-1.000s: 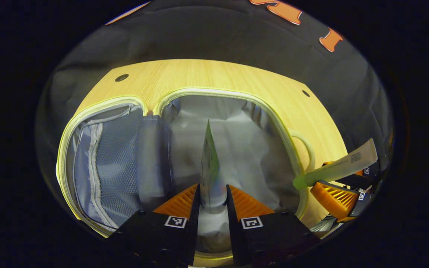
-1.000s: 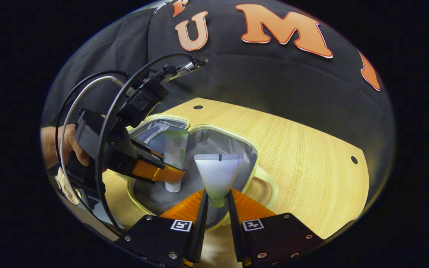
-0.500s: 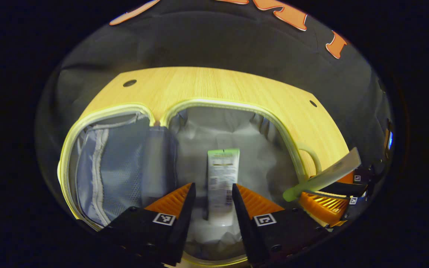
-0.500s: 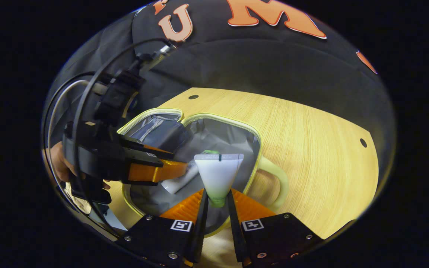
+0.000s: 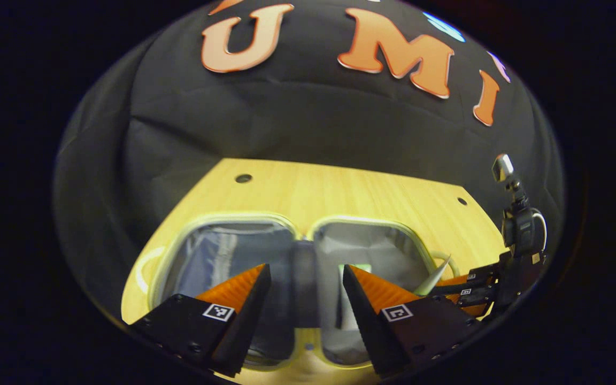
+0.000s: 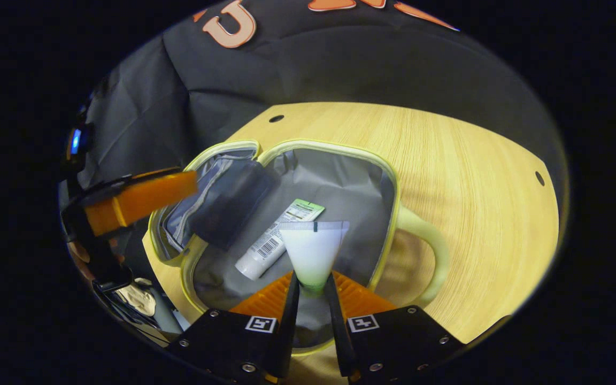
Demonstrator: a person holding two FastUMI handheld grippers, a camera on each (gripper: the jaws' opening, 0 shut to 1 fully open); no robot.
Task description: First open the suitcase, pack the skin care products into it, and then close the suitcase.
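Pretty dim overall, warm glow on the table (image 6: 463,176), heavy fisheye warp toward the edges, suitcase (image 5: 233,251) smeared with blur.

In the right gripper view the suitcase (image 6: 388,176) lies open on the table (image 6: 474,176), its two halves side by side, lid half at 10 o'clock of the main half and the handle (image 6: 425,256) at 3 o'clock. A tube (image 6: 278,238) lies flat in the main half. A second tube (image 6: 313,251) stands over that half at 6 o'clock, just beside the first. The booth wall (image 6: 313,69) is behind the table at 12 o'clock.
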